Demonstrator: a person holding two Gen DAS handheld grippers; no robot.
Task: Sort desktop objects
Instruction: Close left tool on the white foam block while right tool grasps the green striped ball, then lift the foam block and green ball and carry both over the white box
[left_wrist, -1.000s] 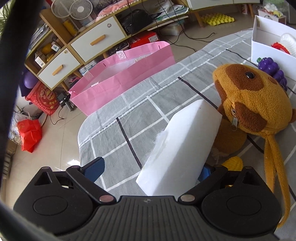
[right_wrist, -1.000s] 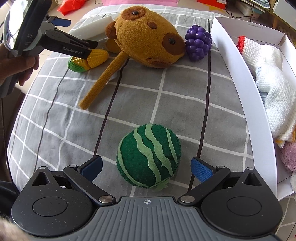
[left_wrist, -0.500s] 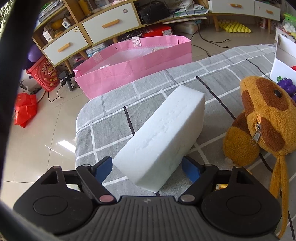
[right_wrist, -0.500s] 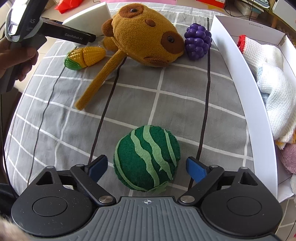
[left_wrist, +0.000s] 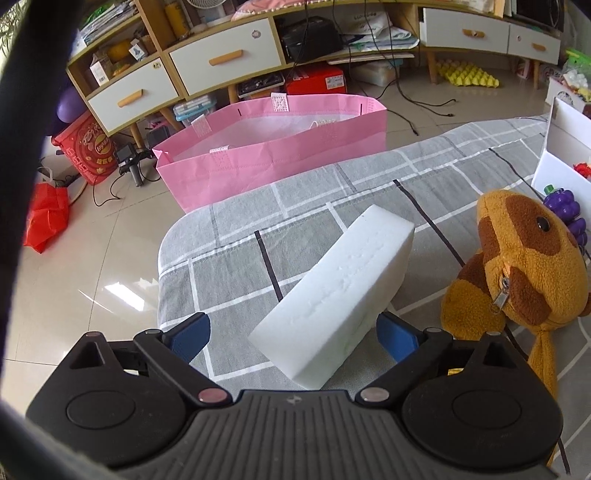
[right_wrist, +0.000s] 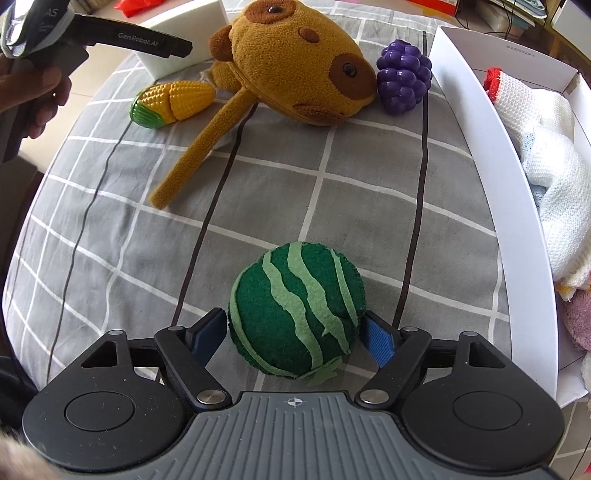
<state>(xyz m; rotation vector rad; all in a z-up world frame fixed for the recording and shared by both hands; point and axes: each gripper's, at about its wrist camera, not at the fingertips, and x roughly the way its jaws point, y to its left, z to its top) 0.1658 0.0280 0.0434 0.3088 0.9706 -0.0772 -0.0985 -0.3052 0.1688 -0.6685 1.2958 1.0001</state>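
My left gripper (left_wrist: 293, 334) is open, its fingers on either side of the near end of a white foam block (left_wrist: 340, 299) lying on the grey checked cloth (left_wrist: 295, 199); a gap shows on the left side. My right gripper (right_wrist: 293, 334) has closed around a green felt watermelon ball (right_wrist: 295, 308), both pads touching its sides. A brown plush toy (right_wrist: 295, 62) lies at the far side, with purple toy grapes (right_wrist: 404, 81) to its right and a toy corn cob (right_wrist: 173, 103) to its left. The plush (left_wrist: 528, 273) also shows in the left wrist view.
A white box (right_wrist: 491, 155) holding knitted cloths stands along the right edge. A pink bag (left_wrist: 273, 147) stands on the floor beyond the far table edge. Cabinets and clutter lie behind it. The left gripper's body (right_wrist: 122, 37) hovers over the block.
The right gripper's fingers closed in onto the watermelon ball. The left gripper drew back and swung so the foam block sits between its open fingers.
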